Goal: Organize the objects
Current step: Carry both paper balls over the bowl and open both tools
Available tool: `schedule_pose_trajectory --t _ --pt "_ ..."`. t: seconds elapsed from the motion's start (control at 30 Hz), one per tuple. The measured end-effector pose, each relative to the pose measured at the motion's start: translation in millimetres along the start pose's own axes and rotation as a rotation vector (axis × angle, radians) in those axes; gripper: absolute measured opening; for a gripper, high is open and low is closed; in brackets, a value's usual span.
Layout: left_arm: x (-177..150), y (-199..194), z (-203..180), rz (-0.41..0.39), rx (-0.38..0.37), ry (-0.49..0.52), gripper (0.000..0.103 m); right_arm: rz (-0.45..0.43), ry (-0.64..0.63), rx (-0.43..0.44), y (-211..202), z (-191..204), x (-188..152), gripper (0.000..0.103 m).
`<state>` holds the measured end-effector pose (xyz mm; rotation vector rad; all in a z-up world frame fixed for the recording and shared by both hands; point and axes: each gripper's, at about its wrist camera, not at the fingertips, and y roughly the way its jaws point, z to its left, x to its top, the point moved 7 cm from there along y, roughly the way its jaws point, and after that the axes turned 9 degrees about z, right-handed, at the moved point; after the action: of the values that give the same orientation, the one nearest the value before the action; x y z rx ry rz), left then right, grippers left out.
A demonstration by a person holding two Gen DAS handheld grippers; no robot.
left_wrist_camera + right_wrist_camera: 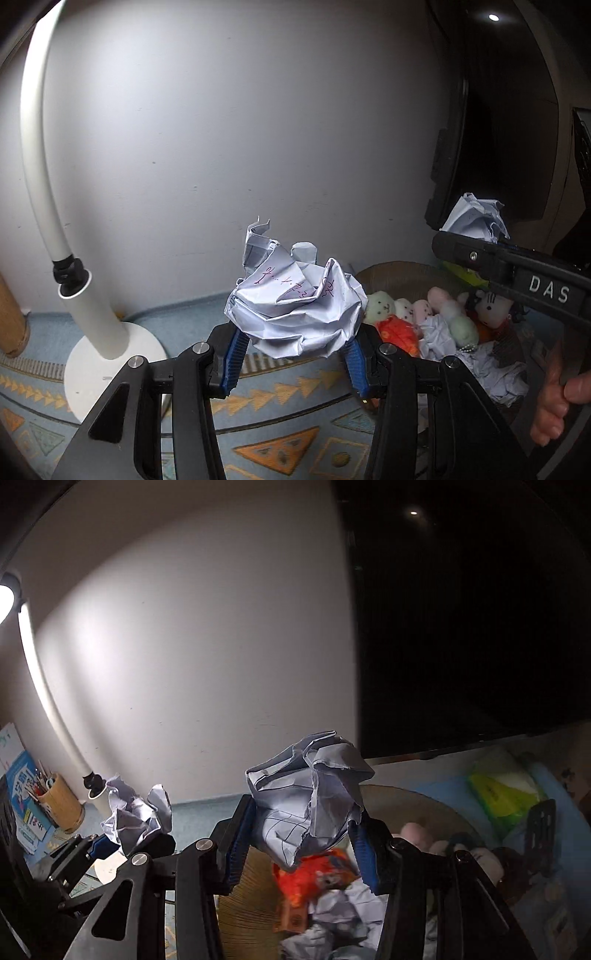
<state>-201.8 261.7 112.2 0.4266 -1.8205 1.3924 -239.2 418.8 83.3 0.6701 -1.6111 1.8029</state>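
My left gripper (pixel 293 354) is shut on a crumpled paper ball with pink handwriting (pixel 295 314), held above the patterned cloth; it also shows at the left of the right wrist view (pixel 136 814). My right gripper (pixel 301 843) is shut on a second crumpled paper ball (pixel 310 797), held over a round woven basket (pixel 406 801). That gripper and its paper (pixel 474 218) show at the right of the left wrist view, above the basket (pixel 399 275). The basket holds several small plush toys (pixel 450 306), an orange packet (pixel 314 878) and crumpled paper (pixel 340 908).
A white lamp with a round base (pixel 92 365) and a curved neck stands at the left on the patterned tablecloth (pixel 280 435). A bamboo pen holder (pixel 59 805) and booklets sit far left. A yellow-green packet (pixel 502 794) lies behind the basket. A dark screen fills the right.
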Motion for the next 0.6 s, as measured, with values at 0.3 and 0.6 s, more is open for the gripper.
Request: schedule_pose_trajectory --t 0.3,0.6 --pt "-33 49 -98 0.198 -0.08 0.147 0.103 0.328 0.033 0.088 59 -46 -8 0.103" --pt "-34 10 -73 0.154 -0.009 0.042 0.102 0.17 0.032 0.004 2 -43 -8 0.103"
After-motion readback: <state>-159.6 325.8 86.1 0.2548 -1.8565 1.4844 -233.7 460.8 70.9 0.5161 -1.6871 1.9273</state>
